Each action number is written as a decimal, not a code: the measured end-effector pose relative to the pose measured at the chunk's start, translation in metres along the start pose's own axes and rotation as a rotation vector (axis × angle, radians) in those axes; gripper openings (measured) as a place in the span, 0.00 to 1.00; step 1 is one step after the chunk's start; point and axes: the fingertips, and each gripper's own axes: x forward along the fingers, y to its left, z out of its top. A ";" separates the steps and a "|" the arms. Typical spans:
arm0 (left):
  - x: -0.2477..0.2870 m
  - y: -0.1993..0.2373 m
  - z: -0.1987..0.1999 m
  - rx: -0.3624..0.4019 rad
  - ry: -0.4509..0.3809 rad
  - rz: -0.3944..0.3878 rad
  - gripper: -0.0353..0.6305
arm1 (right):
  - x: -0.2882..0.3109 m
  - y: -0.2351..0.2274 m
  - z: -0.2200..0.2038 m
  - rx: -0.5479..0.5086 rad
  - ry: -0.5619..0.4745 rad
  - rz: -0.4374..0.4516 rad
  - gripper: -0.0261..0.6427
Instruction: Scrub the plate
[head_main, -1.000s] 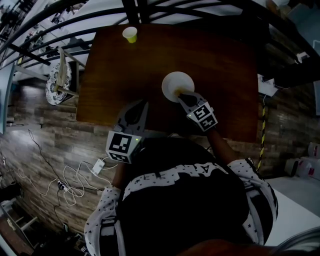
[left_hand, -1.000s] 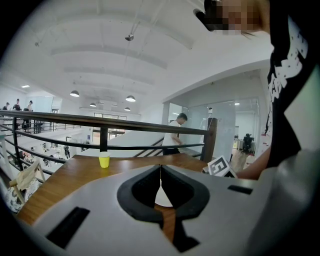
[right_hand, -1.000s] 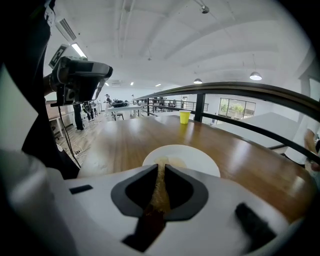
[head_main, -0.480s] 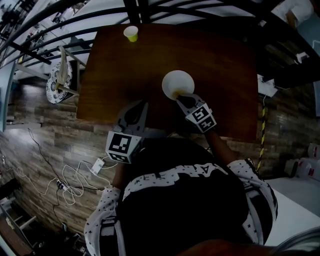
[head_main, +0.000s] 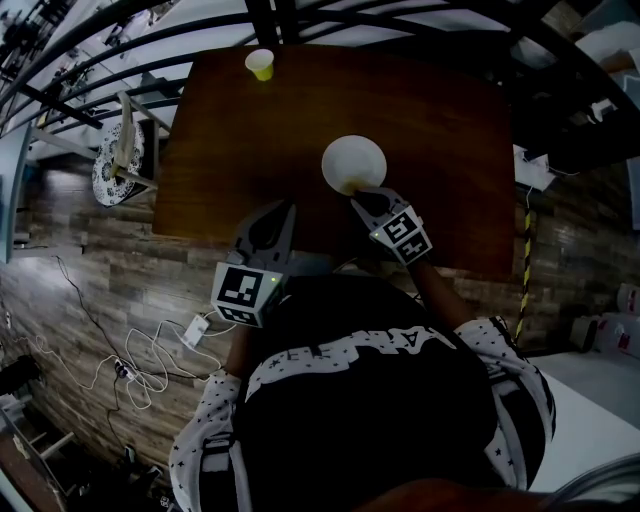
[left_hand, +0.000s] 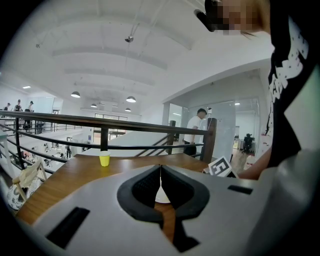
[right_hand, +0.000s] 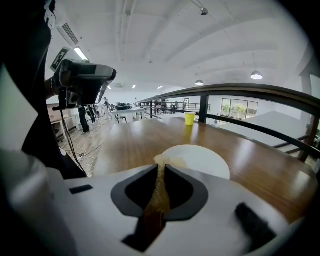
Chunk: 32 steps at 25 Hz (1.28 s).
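In the head view, my right gripper (head_main: 362, 195) covers the near rim of the plate (head_main: 354, 160), so I cannot see where the two meet. In the right gripper view, that gripper's grey body hides the plate's near part. The tan piece (right_hand: 159, 192) pinched between its jaws shows only edge-on, and I cannot tell what it is. Behind the left gripper (left_hand: 160, 170), the plate is only a white sliver. The yellow cup (head_main: 259, 65) is too small to show any contents. The person's torso (head_main: 370, 420) hides the middle of the table's (head_main: 230, 150) near edge.
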 end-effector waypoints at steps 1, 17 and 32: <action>0.000 -0.001 0.000 0.001 0.000 -0.002 0.07 | -0.001 0.001 0.000 0.001 -0.001 0.001 0.11; 0.002 -0.016 0.001 0.010 -0.001 -0.017 0.07 | -0.027 -0.020 0.016 0.087 -0.096 -0.065 0.11; 0.021 -0.012 -0.002 0.027 0.038 -0.074 0.07 | -0.078 -0.040 0.011 0.301 -0.210 -0.188 0.11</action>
